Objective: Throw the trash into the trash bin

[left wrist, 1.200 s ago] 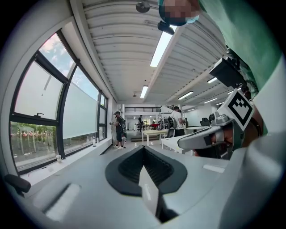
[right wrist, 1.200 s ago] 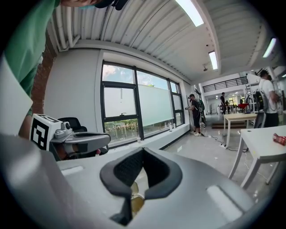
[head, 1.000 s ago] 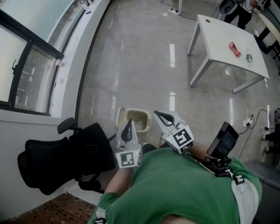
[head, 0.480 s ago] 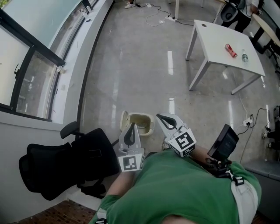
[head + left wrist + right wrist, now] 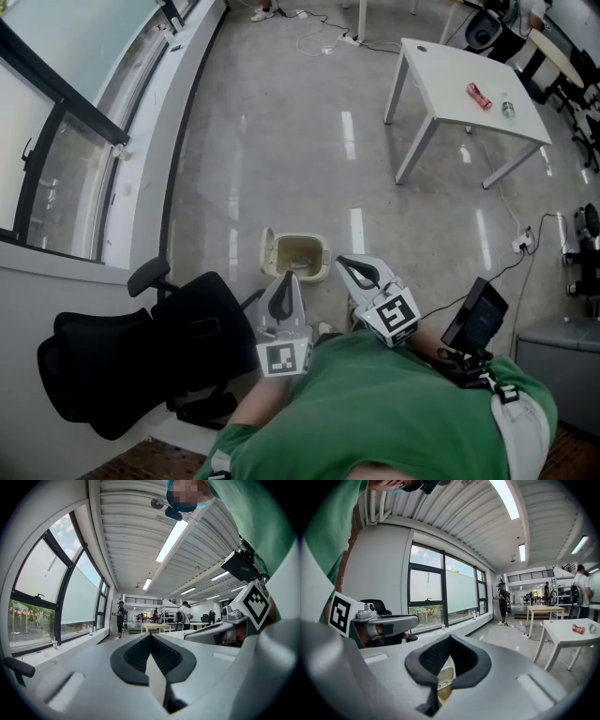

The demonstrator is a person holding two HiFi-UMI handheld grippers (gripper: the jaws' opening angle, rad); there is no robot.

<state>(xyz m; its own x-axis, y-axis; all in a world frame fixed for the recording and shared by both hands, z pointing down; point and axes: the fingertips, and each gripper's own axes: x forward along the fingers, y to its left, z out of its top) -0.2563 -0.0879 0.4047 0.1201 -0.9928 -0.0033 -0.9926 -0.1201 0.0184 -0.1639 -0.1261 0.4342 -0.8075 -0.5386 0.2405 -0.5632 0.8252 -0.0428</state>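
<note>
Over on the left, the black office chair [image 5: 122, 352] sat by the window wall, just beside the person's left arm, and it had hardly shifted in the head view over the last second. The left gripper [image 5: 283, 284] stayed tucked against the green shirt with its jaws pressed together and nothing between them. Its own view showed only the far hall past the tips.

In the middle, the trash bin [image 5: 298, 255] stood on the floor with its lid flipped open, just ahead of both grippers, much where it had been. The right gripper [image 5: 354, 267] was likewise closed and empty, and the bin showed through the gap below its pads [image 5: 444, 681].

What did move was the right side. The head had swung, and the white table [image 5: 450, 80] slid left and up in the view. The trash still lay on it, a red piece [image 5: 478, 95] and a small green bottle [image 5: 507, 109], well apart from the bin.

So nothing was picked up yet, and my read is that the walk to the table came first. A floor cable [image 5: 511, 246] trailed beside the table's near legs, something to step around, and the chair crowded the left.
</note>
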